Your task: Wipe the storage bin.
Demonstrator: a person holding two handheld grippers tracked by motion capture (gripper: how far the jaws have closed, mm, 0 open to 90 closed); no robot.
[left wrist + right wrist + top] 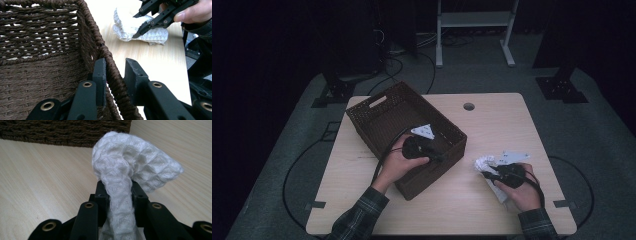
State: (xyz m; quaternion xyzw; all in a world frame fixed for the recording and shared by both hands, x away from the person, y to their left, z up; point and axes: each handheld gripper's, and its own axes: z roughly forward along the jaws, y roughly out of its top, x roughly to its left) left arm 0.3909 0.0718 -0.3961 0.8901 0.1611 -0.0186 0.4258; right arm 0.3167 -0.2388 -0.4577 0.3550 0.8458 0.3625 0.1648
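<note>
My left gripper (113, 72) straddles the basket (50, 72) rim at its corner, 2 jaws slightly apart, one seemingly touching the weave. My right gripper (119, 192) pinches the white cloth (132, 167), which lies on the table (37, 175) just beside the basket.

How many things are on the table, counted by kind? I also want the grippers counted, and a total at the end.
Brown woven basket: 1
White waffle-weave cloth: 1
Black two-jaw grippers: 2, the left gripper astride the basket rim, the right gripper pinching the cloth
Total: 4
</note>
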